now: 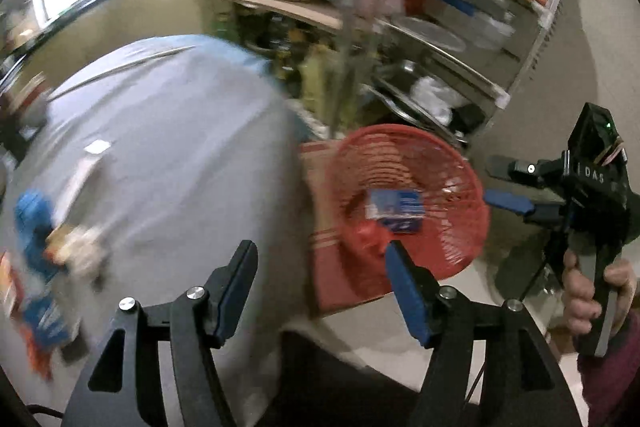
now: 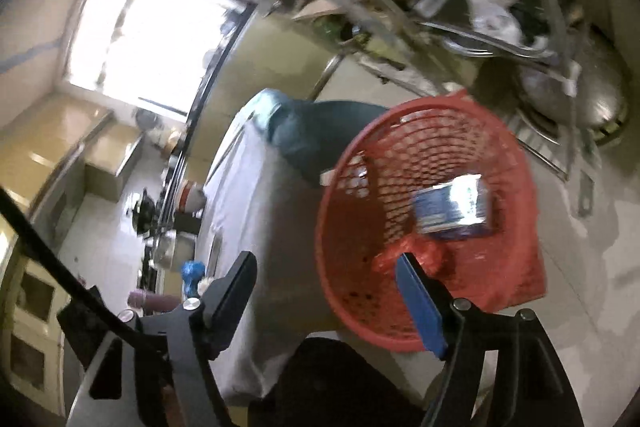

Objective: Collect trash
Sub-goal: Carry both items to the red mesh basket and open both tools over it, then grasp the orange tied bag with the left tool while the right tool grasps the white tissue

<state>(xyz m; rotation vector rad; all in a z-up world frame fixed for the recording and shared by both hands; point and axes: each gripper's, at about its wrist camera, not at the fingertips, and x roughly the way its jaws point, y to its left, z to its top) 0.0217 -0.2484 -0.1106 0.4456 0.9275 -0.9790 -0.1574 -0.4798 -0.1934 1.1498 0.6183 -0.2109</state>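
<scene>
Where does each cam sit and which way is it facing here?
Left wrist: on the left claw, angled down over a grey-covered table toward the red basket; shows its own open fingers, plus the right claw and the hand holding it.
Right wrist: on the right claw, angled down at the same basket; only its own open fingers show.
Shared: basket, blue packet inside, table, metal shelving.

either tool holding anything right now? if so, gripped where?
No. The left tool and right tool are both open and empty; the blue packet already lies in the red basket.
</scene>
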